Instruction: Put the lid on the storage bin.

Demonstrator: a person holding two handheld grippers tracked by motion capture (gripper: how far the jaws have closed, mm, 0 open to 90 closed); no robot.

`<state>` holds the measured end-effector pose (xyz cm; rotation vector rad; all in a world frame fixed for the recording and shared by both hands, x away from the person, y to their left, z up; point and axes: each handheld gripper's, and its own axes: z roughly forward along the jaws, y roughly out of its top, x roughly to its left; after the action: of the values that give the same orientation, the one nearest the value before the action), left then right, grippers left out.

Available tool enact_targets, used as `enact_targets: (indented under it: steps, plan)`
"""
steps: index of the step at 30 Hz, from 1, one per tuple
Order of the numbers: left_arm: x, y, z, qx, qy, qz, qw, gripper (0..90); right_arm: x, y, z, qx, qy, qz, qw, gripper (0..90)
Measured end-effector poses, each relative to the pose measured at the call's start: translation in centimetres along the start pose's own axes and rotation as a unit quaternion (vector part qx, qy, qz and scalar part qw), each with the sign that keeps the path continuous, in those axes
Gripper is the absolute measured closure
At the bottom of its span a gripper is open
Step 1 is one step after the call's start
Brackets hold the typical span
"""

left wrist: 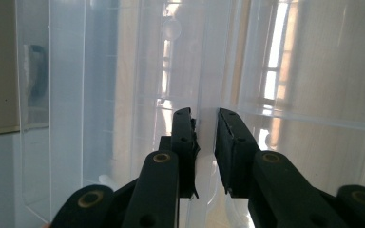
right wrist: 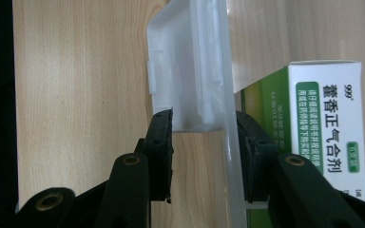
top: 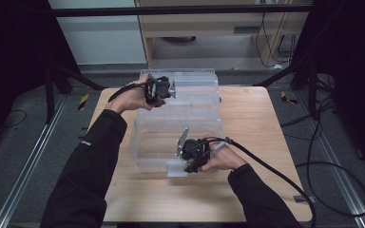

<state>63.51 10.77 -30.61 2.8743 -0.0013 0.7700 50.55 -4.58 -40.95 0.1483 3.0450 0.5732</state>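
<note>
Dark curtains hang on both sides of the room, and behind the wooden table (top: 261,137) I see a pale cabinet and some loose cables on the grey floor. On this table stands a clear plastic box (top: 180,137), long and see-through, reaching from the far edge toward the person.

At the far end, the left gripper (top: 169,90) has its jaws nearly together around a thin upright edge of the box; in the left gripper view both pads sit right against this wall (left wrist: 206,137), with only the plastic between them. At the near end, the right gripper (top: 183,164) stands a little wider, and its jaws clamp the box's rim where a white latch (right wrist: 190,71) sticks out. Inside the box, beside the right jaw, lies a green and white medicine carton (right wrist: 325,118).
</note>
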Motion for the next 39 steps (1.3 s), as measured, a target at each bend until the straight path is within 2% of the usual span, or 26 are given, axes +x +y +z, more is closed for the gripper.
enact_targets:
  steps: [1, 9, 16, 22, 25, 31, 32, 33, 39]
  plan:
    - [0.0, 0.0, -0.1, 0.002, -0.001, 0.004, 1.0000, 77.8, 0.0, 0.0, 0.0, 0.000, -0.001, 0.000, 1.0000, 62.6]
    - [-0.3, 0.1, -0.5, -0.005, -0.004, -0.002, 1.0000, 80.2, 0.1, 0.0, 0.0, 0.003, -0.003, 0.004, 1.0000, 62.7]
    - [-0.7, 0.3, -0.8, 0.004, -0.004, 0.001, 1.0000, 81.3, 0.1, 0.0, 0.0, 0.004, -0.004, 0.000, 1.0000, 62.7]
    - [-1.3, 0.5, -1.4, 0.007, -0.003, 0.010, 0.9999, 82.3, 0.3, 0.0, 0.0, 0.006, -0.003, 0.000, 1.0000, 62.6]
    - [-1.7, 0.6, -1.9, 0.011, -0.002, 0.014, 0.9998, 82.7, 0.4, 0.0, 0.0, 0.006, -0.004, 0.008, 0.9999, 62.6]
    - [-2.5, 0.8, -2.6, 0.007, 0.007, 0.024, 0.9997, 83.3, 0.5, 0.0, 0.0, 0.003, -0.010, -0.002, 0.9999, 62.7]
    - [-2.6, 0.9, -2.5, 0.002, -0.005, 0.024, 0.9997, 83.4, 0.6, 0.0, 0.0, 0.005, -0.011, 0.002, 0.9999, 62.7]
    - [-2.7, 0.9, -2.6, 0.002, -0.004, 0.022, 0.9997, 83.5, 0.7, -0.1, 0.0, 0.003, -0.012, 0.008, 0.9999, 62.6]
    - [-3.0, 0.9, -3.1, 0.005, 0.002, 0.029, 0.9996, 83.7, 0.6, -0.2, 0.1, -0.006, -0.015, -0.001, 0.9999, 62.7]
